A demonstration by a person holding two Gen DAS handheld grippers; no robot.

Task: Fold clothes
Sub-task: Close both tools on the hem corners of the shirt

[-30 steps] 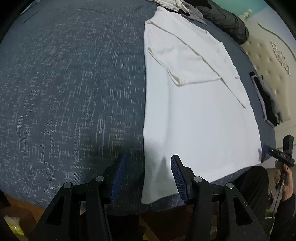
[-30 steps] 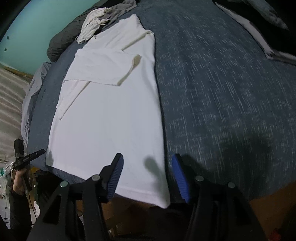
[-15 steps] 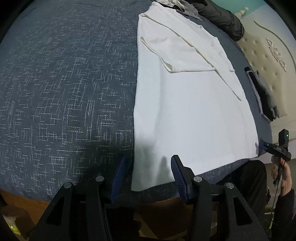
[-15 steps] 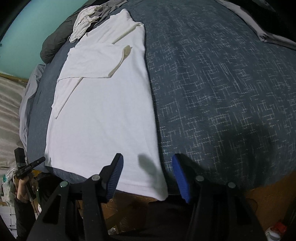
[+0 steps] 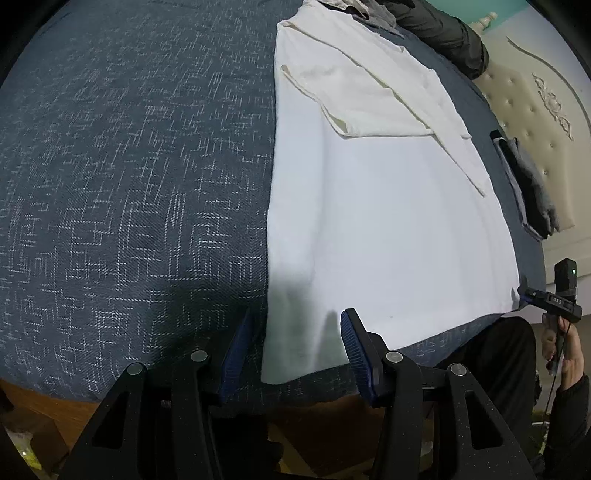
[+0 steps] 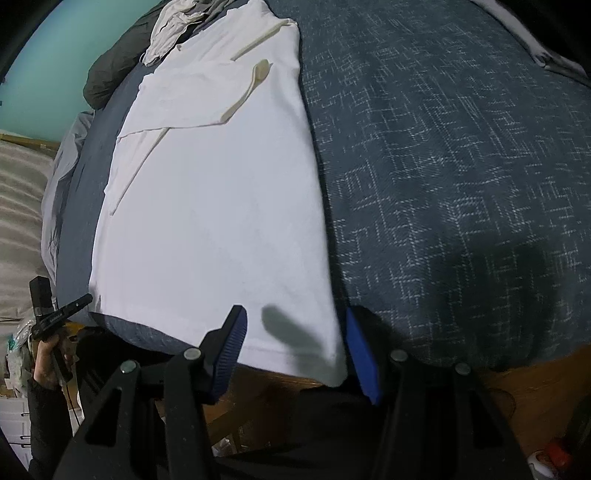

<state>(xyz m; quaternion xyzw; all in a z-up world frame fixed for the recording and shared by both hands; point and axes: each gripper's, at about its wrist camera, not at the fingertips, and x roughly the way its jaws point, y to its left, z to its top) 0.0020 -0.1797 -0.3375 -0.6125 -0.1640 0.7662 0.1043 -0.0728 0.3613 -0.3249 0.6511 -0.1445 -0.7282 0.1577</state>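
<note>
My left claw (image 5: pixel 293 347) and right claw (image 6: pixel 293 349) unclenched, hovering over hem corners of white T-shirt (image 5: pixel 388 229) on bed (image 5: pixel 129 184). Sleeves tucked; next: drop, pinch both corners, fold hem toward collar.

White shirt (image 5: pixel 388 221) on navy bedspread (image 5: pixel 129 184) flecked with white crosshatch

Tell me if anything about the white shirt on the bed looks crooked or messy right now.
Mostly tidy: the white shirt lies flat on the blue bedspread, sleeves folded in. One oddity: its bottom hem hangs slightly over the bed's edge. A loose clothes pile sits beyond the collar.
</note>
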